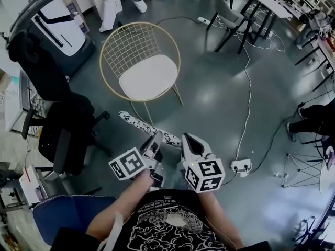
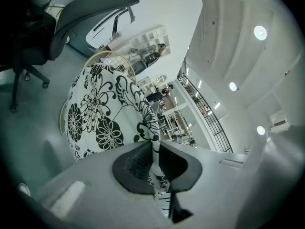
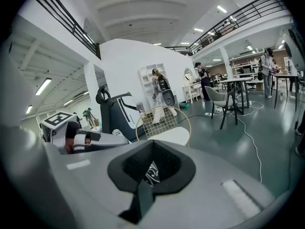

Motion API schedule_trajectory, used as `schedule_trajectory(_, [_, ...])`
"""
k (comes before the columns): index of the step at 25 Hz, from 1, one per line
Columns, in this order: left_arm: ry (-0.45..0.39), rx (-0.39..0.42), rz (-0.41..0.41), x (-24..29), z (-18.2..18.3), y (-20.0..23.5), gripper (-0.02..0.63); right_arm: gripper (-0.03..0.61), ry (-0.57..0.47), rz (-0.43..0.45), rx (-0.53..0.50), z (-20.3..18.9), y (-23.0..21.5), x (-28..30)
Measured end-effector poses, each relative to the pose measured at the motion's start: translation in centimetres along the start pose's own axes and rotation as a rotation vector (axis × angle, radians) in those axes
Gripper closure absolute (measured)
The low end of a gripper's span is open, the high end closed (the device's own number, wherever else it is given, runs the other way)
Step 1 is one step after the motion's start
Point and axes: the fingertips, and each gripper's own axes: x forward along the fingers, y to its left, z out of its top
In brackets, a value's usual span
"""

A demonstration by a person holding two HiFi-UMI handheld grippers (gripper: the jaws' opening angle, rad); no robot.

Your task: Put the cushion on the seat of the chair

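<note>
While the black-and-white flower-print fabric cushion (image 1: 137, 123) hangs between the two grippers, low over the grey floor (image 1: 220, 119) and well short of its place, the step in hand reads as the carry to the seat.

Left gripper (image 1: 155, 137): jaws pinched nearly together on the cushion's edge seam.
Right gripper (image 1: 187, 139): jaws likewise closed on a fold of the printed cloth.
Gold wire-frame chair with round white seat pad (image 1: 148, 77): ahead, seat bare.

Handling note: the cushion is soft and likely to sag and swing. Hold both pinches firm, raise the hanging end clear of the front rim, lay it flat and centred on the pad, and only then let go. Mind the black office chair (image 1: 65, 135) at left.
</note>
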Motion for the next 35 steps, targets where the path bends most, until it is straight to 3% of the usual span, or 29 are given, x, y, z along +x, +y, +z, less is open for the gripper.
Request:
schedule_trajectory(19, [-0.12,-0.015,0.126,13.8,4.1,-2.0,0.603,0.581,0.092,0.189,-0.003,7.0,-11.0,8.9])
schedule_trajectory(35, [-0.299,-0.039,0.148,14.3,8.8,-1.6,0.603,0.581,0.091,0.312,-0.063,9.9,-10.4,12.6])
